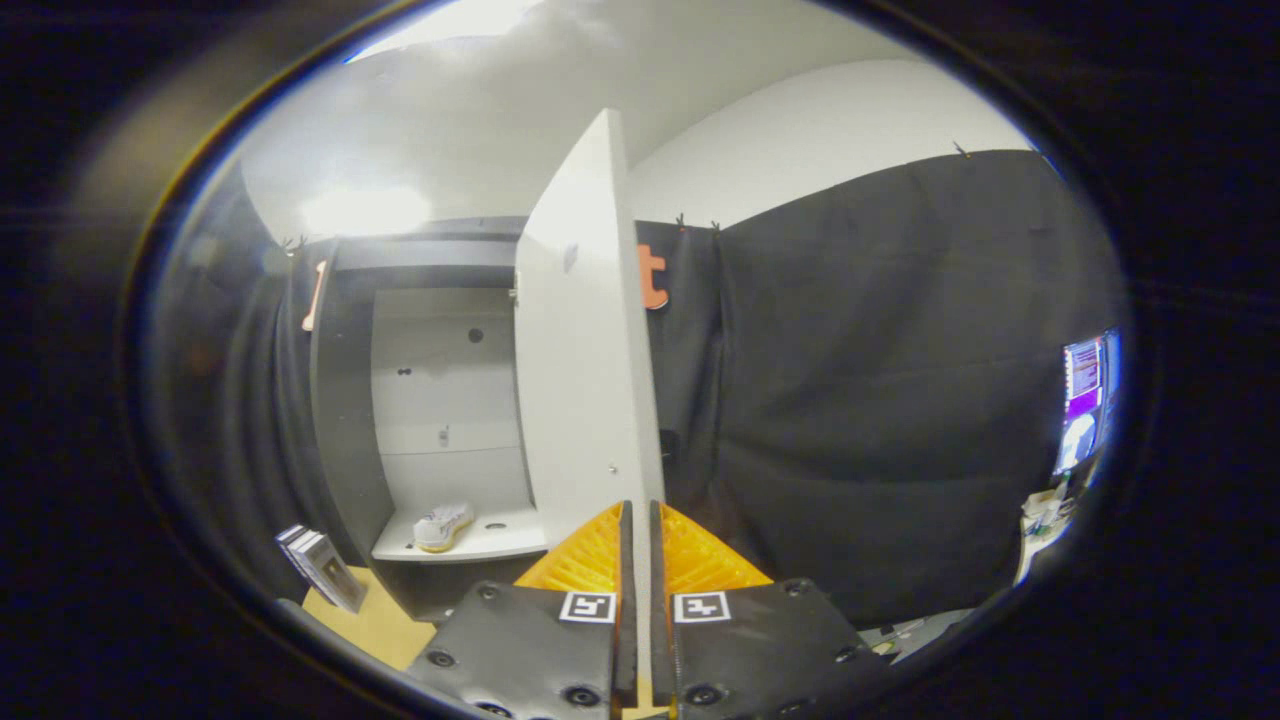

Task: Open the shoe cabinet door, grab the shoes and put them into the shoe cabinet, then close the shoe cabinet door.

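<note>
White cabinet door (585, 340) stands open, its lower edge pinched between my nearly closed gripper (637, 515); beyond, left of my fingers, a shoe (442, 525) lies on the cabinet shelf (490, 545).

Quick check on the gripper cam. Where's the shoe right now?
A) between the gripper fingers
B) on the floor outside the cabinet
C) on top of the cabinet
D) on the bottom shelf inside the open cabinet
D: the shoe lies on the bottom shelf behind the open door, while the gripper has its fingers nearly together on the door's edge.
</note>
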{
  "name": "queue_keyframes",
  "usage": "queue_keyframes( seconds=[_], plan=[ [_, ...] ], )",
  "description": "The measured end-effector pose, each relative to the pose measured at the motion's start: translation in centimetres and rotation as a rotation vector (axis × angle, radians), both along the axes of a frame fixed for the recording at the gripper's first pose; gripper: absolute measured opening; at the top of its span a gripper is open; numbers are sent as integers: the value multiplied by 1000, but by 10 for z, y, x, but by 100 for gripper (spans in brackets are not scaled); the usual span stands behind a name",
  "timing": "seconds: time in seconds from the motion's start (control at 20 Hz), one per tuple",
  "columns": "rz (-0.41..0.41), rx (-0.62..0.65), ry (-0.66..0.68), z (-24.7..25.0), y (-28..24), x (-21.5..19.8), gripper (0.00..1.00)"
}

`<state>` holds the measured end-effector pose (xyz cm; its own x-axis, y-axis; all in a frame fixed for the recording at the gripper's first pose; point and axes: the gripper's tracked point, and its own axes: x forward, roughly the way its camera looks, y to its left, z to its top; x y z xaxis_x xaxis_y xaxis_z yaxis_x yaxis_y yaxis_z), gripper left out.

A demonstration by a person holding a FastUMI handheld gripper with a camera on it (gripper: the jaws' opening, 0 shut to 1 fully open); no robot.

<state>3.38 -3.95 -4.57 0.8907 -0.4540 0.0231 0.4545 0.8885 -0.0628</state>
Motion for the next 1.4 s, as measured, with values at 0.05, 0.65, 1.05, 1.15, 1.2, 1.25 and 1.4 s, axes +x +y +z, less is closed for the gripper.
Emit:
queue_keyframes(
  seconds=[0.05, 0.65, 1.05, 1.15, 1.2, 1.25, 1.4],
  plan=[
    [26, 0, 9, -3, 5, 2, 7],
    [269, 161, 368, -135, 61, 12, 7],
    [326, 232, 621, -213, 69, -7, 10],
    [325, 249, 674, -227, 68, -12, 11],
    [324, 256, 698, -234, 68, -15, 10],
    [324, 264, 727, -242, 68, -18, 10],
    [322, 281, 817, -259, 67, -29, 10]
  ],
)
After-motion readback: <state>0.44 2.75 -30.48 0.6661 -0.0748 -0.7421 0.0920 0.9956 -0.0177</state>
